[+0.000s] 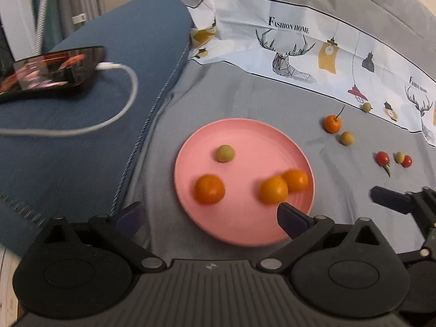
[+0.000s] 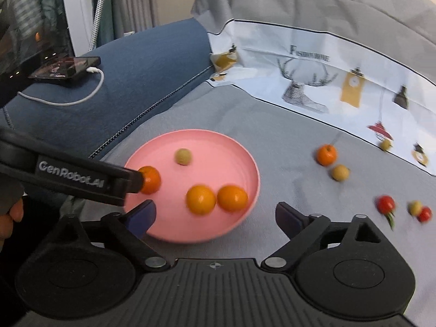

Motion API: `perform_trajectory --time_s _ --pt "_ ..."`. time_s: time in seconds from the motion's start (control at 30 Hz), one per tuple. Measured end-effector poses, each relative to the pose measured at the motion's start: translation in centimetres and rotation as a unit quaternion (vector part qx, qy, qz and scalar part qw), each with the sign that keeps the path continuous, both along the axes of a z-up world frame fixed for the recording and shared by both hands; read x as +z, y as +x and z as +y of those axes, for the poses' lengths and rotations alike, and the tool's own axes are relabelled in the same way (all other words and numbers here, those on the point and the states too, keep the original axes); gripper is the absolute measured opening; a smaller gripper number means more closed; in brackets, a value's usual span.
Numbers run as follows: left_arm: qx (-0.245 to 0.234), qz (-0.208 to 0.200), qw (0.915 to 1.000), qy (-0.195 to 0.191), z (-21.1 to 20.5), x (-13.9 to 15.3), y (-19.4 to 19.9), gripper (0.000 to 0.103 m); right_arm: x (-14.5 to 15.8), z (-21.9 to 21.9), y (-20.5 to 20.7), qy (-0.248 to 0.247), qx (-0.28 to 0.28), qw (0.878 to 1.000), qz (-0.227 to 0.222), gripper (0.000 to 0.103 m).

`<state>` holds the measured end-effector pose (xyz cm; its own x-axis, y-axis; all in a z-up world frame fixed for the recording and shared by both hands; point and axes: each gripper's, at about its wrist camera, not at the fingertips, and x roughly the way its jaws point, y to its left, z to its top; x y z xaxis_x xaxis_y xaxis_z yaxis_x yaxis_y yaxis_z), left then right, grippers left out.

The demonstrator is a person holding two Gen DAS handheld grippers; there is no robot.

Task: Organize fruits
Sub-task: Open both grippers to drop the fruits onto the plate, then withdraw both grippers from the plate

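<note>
Pink plastic makes up the plate (image 1: pixel 245 234) on the grey cloth (image 1: pixel 245 92), and three oranges and one small yellow-green fruit (image 1: pixel 225 153) are already gathered on it: one orange (image 1: pixel 209 188) at its left, two more (image 1: pixel 273 190) touching each other at its right. Both claws are released and empty: the left gripper (image 1: pixel 211 215) is spread wide over the plate's near edge, and the right gripper (image 2: pixel 215 215) is spread above the near right rim. Still to be collected, well to the right of the plate, are a stemmed orange (image 1: pixel 332 124) with a yellow-green fruit (image 1: pixel 347 138) just beside it, another (image 1: pixel 366 107) further back at the printed border, and nearer, two cherry tomatoes (image 1: pixel 382 157) with a small green fruit (image 1: pixel 399 157) between them. The next fruit is best approached from above with the jaws kept wide, centred, then closed gently, since round fruit is judged likely to roll on the soft cloth, and the tomatoes to bruise
</note>
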<state>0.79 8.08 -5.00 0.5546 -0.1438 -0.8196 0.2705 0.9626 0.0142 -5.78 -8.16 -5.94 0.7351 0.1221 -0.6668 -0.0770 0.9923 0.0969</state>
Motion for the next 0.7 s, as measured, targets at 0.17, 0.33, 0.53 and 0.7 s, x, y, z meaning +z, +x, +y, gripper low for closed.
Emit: perform_trajectory --time_s 0.17,0.33,0.53,0.7 --pt "0.016 -0.010 0.9998 -0.001 1.6 1.7 -3.2 0.103 1.9 0.5 -3.2 0.001 -0.036 0.999 -0.001 0.100" --pt "0.035 -0.026 0.9991 -0.004 2.3 3.1 -6.6 0.103 4.0 1.2 -7.0 -0.002 -0.048 0.999 -0.025 0.102" --pt "0.021 -0.051 0.9984 -0.008 2.0 4.6 -10.3 0.103 5.4 1.4 -11.0 -0.016 -0.057 0.997 -0.052 0.102" --pt "0.016 -0.073 0.9971 -0.012 1.8 5.8 -12.0 0.103 6.4 0.7 -13.1 -0.009 -0.084 0.994 -0.071 0.102"
